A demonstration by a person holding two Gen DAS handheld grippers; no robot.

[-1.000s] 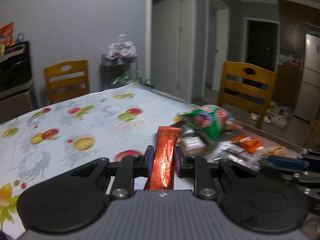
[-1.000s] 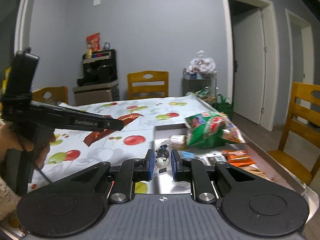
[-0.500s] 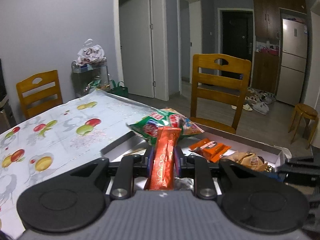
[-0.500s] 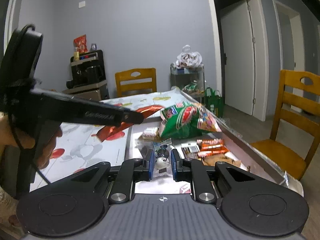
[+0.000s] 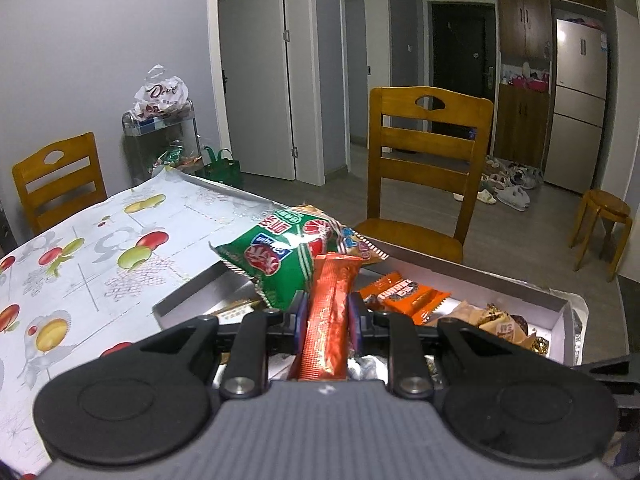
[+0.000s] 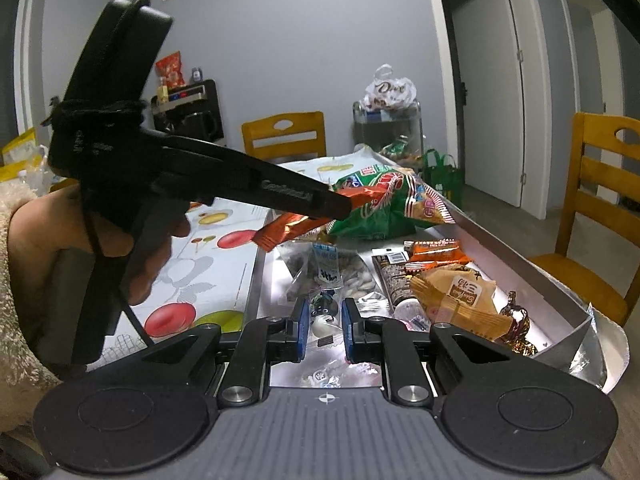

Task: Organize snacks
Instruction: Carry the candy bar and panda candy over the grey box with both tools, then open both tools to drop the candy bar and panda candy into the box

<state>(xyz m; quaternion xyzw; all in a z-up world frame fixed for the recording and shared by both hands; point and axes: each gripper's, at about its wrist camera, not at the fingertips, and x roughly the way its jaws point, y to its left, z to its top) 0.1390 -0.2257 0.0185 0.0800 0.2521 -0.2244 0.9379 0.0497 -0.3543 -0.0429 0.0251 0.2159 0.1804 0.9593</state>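
Both claws loaded over a tray of snacks. Nearest the lens in the right wrist view, right claw [image 6: 323, 326] clamped on a small clear-wrapped sweet [image 6: 325, 320] with a cartoon figure, pads pressed to either side, just above the tray's near end. Nearest in the left wrist view, left claw [image 5: 327, 316] clamped on a long red-orange foil stick [image 5: 329, 316], gripped near mid-length, the free end poking forward and up past the fingertips.

Beyond the claws, silver tray [image 6: 516, 260] on the fruit-print surface [image 5: 100, 248]: peanut bag [image 6: 340, 276], tan pastry pack [image 6: 456, 300], orange wafer bar [image 5: 404, 294], then the green chip bag [image 5: 280, 256] propped at the far end. From the right view, left claw [image 6: 340, 204] crossing in from the left, stick tip brushing or just short of the chip bag; contact not clear.

Best handling, judged from here: lower each wrapper toward a bare patch of tray floor before release, stick laid flat alongside the other bars and not dropped onto the chip bag. One release at a time, claws kept apart over the narrow tray. Gentle squeeze only; foil and thin film crush and slip easily.
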